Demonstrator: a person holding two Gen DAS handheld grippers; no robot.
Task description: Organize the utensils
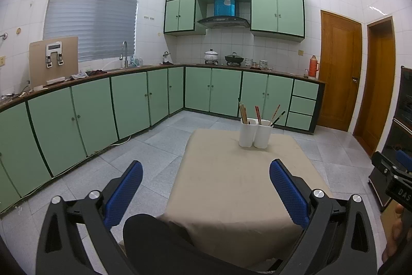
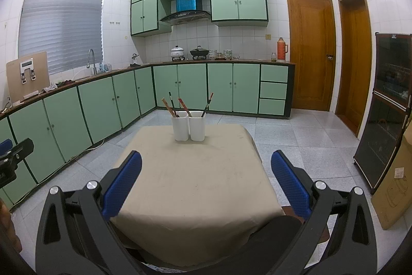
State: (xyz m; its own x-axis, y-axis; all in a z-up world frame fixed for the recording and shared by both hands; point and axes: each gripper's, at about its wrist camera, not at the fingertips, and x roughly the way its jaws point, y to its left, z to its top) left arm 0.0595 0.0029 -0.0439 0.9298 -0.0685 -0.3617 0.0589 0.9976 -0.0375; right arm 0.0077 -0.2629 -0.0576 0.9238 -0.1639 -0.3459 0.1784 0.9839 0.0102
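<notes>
Nearest to me, just short of the table [image 2: 195, 187], both grippers hang in the air with nothing in them: the left gripper [image 1: 206, 192] has its blue fingers [image 1: 123, 195] spread wide, and the right gripper [image 2: 206, 182] is spread just as wide. A dark knee [image 1: 159, 244] shows at the near edge of the table. A beige cloth [image 1: 231, 184] covers the tabletop, bare across its near part. Toward its far edge stand two white holders [image 2: 189, 125], touching side by side, with chopsticks [image 2: 170, 107] leaning out of both. Beyond the table lies grey tiled floor [image 2: 296, 146], then green cabinets [image 2: 219, 86] along two walls, with pots on the counter. Right of the table, further back, are two wooden doors [image 2: 311, 50].
</notes>
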